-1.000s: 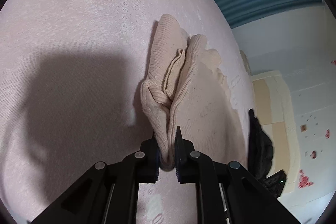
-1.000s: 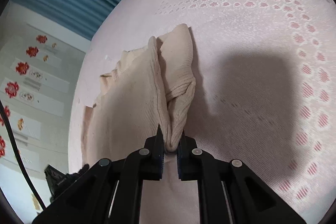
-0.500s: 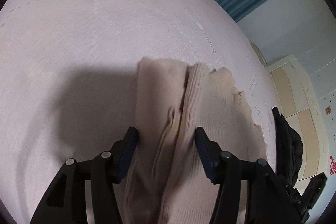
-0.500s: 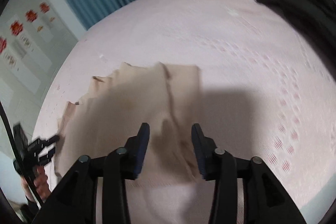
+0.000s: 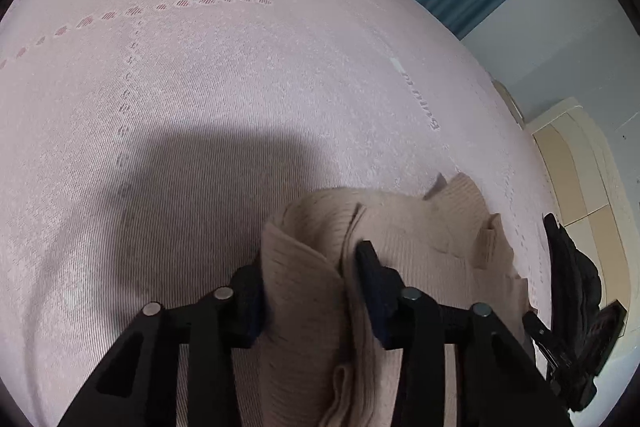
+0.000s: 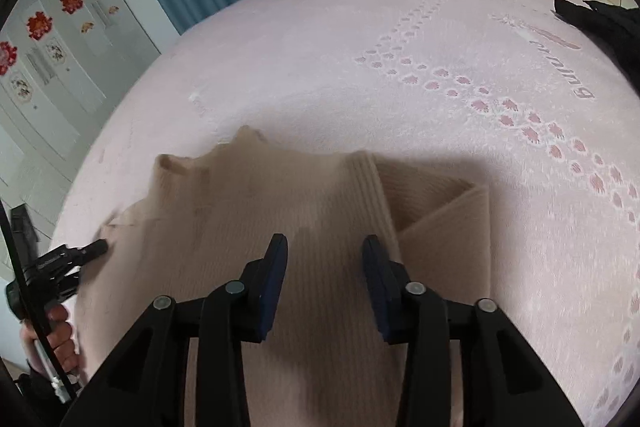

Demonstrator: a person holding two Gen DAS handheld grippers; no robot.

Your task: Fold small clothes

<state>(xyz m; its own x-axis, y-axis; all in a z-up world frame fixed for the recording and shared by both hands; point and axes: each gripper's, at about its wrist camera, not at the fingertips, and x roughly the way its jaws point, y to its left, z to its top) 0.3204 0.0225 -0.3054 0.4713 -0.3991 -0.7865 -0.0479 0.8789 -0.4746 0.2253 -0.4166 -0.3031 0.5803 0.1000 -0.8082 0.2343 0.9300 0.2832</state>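
On pink bedspread (image 5: 240, 107): beige knit top (image 6: 320, 195) directly under both claws, left gripper (image 5: 308, 275) and right gripper (image 6: 324, 259) spread wide, gripping nothing.

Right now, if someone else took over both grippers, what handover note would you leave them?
Left gripper: open, jaws either side of a raised fold of the beige knit garment, not clamping it.
Right gripper: open, above the garment's flat ribbed panel, holding nothing.
Garment: lying on the pink mattress, one side flap folded over; the far edge looks uneven. A black item sits at the mattress edge.
Done: one fold laid down, both grips released.
Left: probably further folds and squaring the edges; I cannot tell how many are needed.
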